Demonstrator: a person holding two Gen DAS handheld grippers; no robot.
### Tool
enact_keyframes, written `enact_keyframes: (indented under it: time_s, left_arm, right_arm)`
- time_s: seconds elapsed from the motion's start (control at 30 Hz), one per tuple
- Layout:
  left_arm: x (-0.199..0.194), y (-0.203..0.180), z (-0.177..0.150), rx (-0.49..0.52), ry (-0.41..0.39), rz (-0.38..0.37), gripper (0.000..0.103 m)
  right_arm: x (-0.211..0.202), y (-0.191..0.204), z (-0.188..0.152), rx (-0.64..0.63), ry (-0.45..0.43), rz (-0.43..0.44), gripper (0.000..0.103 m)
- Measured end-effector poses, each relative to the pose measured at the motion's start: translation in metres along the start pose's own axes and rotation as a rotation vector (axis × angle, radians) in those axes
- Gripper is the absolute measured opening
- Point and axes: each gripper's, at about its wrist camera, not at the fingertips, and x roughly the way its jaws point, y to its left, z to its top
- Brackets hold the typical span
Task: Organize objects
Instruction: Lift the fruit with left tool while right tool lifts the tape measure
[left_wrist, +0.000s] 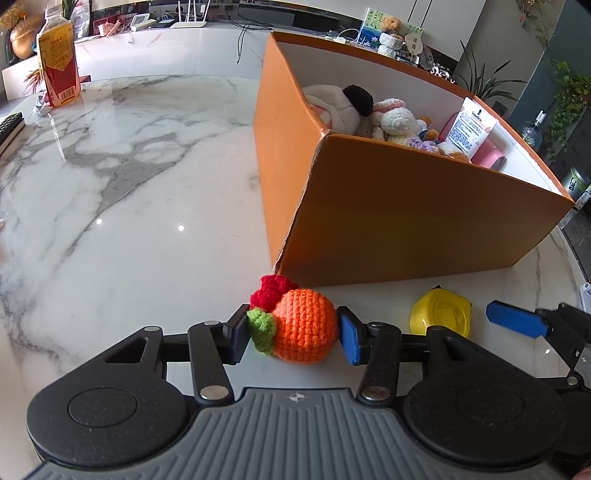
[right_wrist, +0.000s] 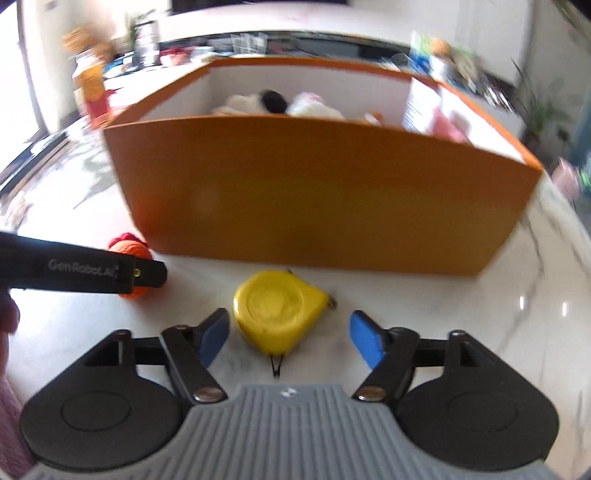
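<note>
Left wrist view has the crocheted orange (left_wrist: 304, 330) sitting on the marble counter (left_wrist: 129, 206) right between the left gripper (left_wrist: 293, 336) fingers, its red and green leaves at about 10 o'clock; both blue pads press against its sides, so the fingers are closed partway onto it. Just beyond it, at 12 o'clock, stands the corner of the orange box (left_wrist: 406, 221), which holds plush toys (left_wrist: 354, 107), a lotion tube (left_wrist: 469, 127) and a pink case (left_wrist: 487, 155). At 3 o'clock from the crocheted piece lies the yellow tape measure (left_wrist: 443, 314), with a blue finger of the other tool just beside it. Far off at 10 o'clock a juice carton (left_wrist: 59, 62) stands on the counter. From the right wrist camera, blurred, the tape measure (right_wrist: 277, 314) lies between the wide-apart fingers of the right gripper (right_wrist: 288, 339), touched by neither; the box wall (right_wrist: 314, 192) rises at 12 o'clock.
</note>
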Motion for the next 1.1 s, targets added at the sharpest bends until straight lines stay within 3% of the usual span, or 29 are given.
enact_keyframes:
  time_s: [0.07,0.13,0.27,0.6,0.8,0.87,0.93,1.03,1.1]
  left_arm:
    - [0.000,-0.001,0.000,0.002,0.000,0.001,0.057]
    - [0.000,-0.001,0.000,0.003,0.001,-0.001,0.057]
    - [0.000,-0.001,0.000,0.003,0.001,0.000,0.057]
    - [0.001,-0.002,0.000,0.008,0.001,-0.003,0.057]
    - [0.001,-0.002,0.000,0.011,0.001,-0.002,0.057]
    - [0.001,-0.002,0.001,0.008,0.001,-0.004,0.057]
    - [0.001,-0.002,0.001,0.012,0.001,-0.004,0.057]
    - [0.002,-0.003,0.001,0.018,0.003,-0.010,0.057]
    - [0.001,-0.001,0.001,0.013,0.004,-0.019,0.057]
  right_arm:
    - [0.001,0.004,-0.001,-0.130,-0.041,-0.007,0.082]
    - [0.005,0.000,-0.002,-0.179,-0.040,0.004,0.083]
    - [0.016,-0.013,0.003,-0.117,-0.006,0.118,0.080]
    - [0.021,-0.016,0.005,-0.098,-0.005,0.132,0.068]
    - [0.004,-0.006,-0.005,-0.094,0.057,0.122,0.068]
    - [-0.001,-0.002,-0.006,-0.119,0.035,0.130,0.069]
    - [-0.005,0.003,-0.005,-0.172,0.004,0.131,0.082]
    - [-0.004,0.005,0.003,-0.253,-0.016,0.150,0.082]
    - [0.002,-0.002,0.005,-0.232,0.014,0.182,0.079]
